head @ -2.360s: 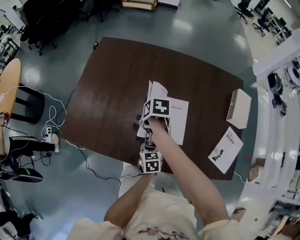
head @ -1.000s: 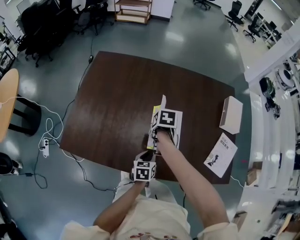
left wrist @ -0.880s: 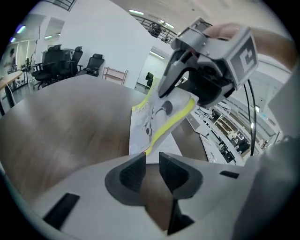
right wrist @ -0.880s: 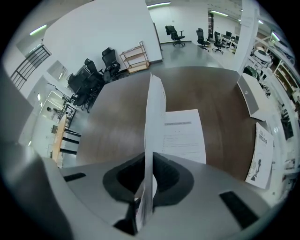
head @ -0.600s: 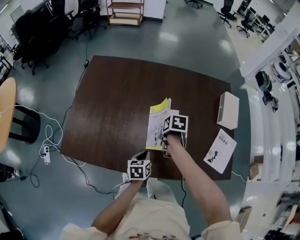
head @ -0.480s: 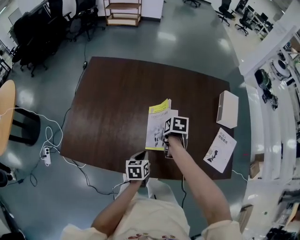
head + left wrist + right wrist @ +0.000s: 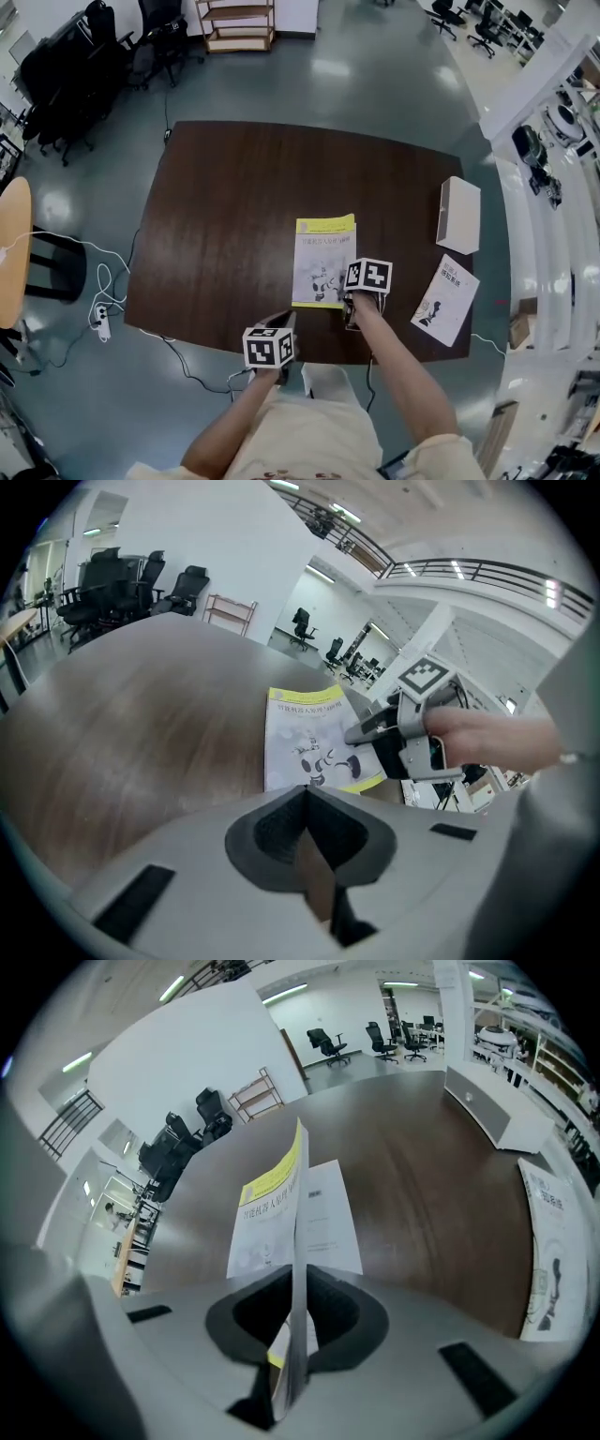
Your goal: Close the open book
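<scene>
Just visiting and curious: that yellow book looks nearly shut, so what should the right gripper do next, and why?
Probably lower the yellow cover flat, then open the jaws. The right gripper is clamped on its near edge, which stands lifted off the white page beneath.

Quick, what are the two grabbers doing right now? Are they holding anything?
The left gripper is shut, holding nothing.
The right gripper is shut on the cover of the book.

Book [image 7: 323,262] cover print too small to read, booklet [image 7: 555,1241] clipped at frame edge
</scene>
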A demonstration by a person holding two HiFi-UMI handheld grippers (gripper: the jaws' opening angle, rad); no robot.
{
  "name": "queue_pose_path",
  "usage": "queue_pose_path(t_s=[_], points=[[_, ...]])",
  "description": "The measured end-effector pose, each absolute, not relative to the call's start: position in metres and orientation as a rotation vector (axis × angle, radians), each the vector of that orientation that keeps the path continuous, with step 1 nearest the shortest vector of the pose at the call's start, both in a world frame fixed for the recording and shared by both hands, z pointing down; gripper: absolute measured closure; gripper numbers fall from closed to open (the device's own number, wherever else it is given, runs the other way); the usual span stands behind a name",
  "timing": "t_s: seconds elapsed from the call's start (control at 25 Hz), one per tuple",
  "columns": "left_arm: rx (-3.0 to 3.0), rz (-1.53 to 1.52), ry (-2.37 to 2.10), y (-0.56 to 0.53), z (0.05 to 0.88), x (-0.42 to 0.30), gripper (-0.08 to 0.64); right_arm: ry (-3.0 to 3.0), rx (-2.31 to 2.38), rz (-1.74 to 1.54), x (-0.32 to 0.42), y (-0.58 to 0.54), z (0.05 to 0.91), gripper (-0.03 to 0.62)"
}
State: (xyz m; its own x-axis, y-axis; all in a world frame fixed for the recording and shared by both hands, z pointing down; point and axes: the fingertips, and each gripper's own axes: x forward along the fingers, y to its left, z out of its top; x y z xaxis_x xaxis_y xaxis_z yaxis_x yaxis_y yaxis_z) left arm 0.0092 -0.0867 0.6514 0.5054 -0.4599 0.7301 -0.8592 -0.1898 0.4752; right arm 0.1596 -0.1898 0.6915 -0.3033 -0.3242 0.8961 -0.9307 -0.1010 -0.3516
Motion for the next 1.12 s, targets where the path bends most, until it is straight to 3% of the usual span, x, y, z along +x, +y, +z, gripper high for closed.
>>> queue_pose_path(t_s=[0.4,0.52,0.8,1.12], points=[[1.839,0.576,-1.045,-0.097,0.643,0.02,0.555,-1.703,1.427,1.325,0.193,-0.181,0.724,0.485],[1.846,0.577,-1.026,-0.096,0.642,0.025,0.555,-1.637,1.47,1.265,0.213,-0.168,0.73,0.537],[1.874,0.59,-0.998,-0.092,0.637,0.03,0.555,-1.737,1.488,1.194,0.222,-0.144,0.712,0.542],[2.006,0.566,-1.018,-0.08,0.599,0.022,0.555,-1.977,1.576,0.978,0.194,-0.108,0.629,0.584]])
